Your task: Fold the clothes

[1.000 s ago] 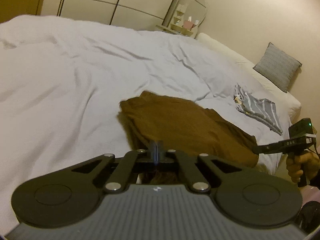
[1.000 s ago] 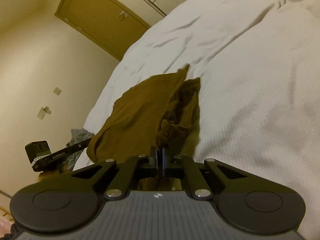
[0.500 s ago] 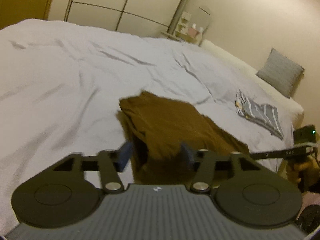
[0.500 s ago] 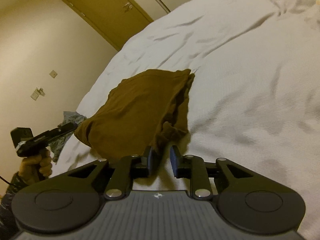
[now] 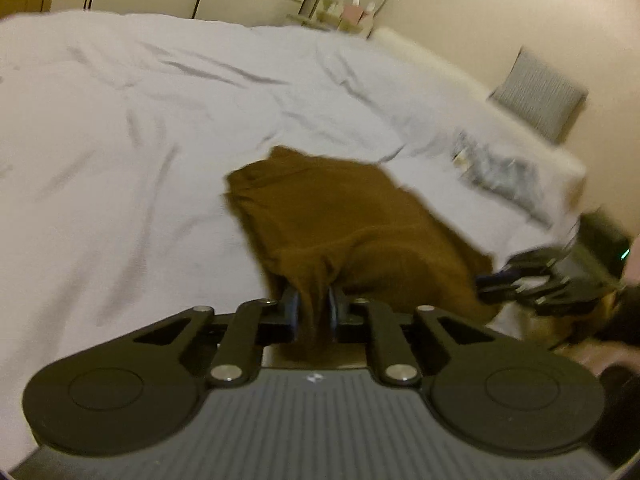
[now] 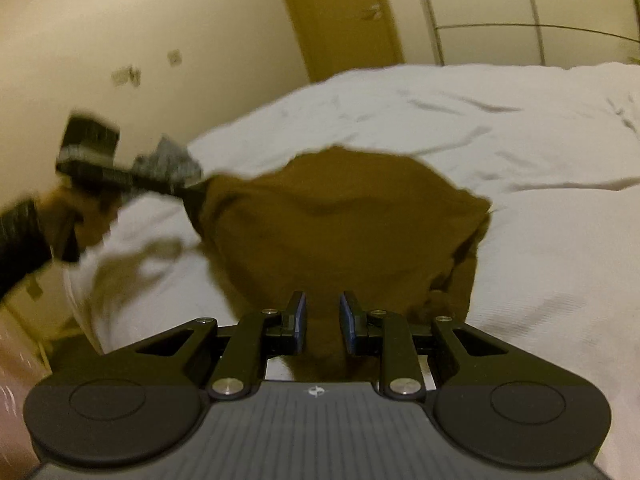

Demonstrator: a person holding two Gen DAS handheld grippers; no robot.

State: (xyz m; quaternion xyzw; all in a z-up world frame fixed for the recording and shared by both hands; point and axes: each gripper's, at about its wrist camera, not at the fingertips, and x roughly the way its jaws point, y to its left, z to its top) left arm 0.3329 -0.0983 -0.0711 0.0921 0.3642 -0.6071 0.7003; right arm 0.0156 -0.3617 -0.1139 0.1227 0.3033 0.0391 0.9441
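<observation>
Brown cloth (image 5: 344, 216) soft, floppy, light. My left claw (image 5: 314, 312) closing, pinching near edge; right claw (image 6: 323, 320) spread, cloth between, not squeezed. I grab corners.

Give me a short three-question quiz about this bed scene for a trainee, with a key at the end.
1. True or false: the brown knit garment lies on the white bed cover.
2. What lies on the bed beyond the brown knit garment, toward the pillow end?
A. a striped grey cloth
B. a red towel
C. blue jeans
3. Fill in: the grey square cushion leans against the beige ____.

Key: 1 true; 2 A; 3 wall.
</observation>
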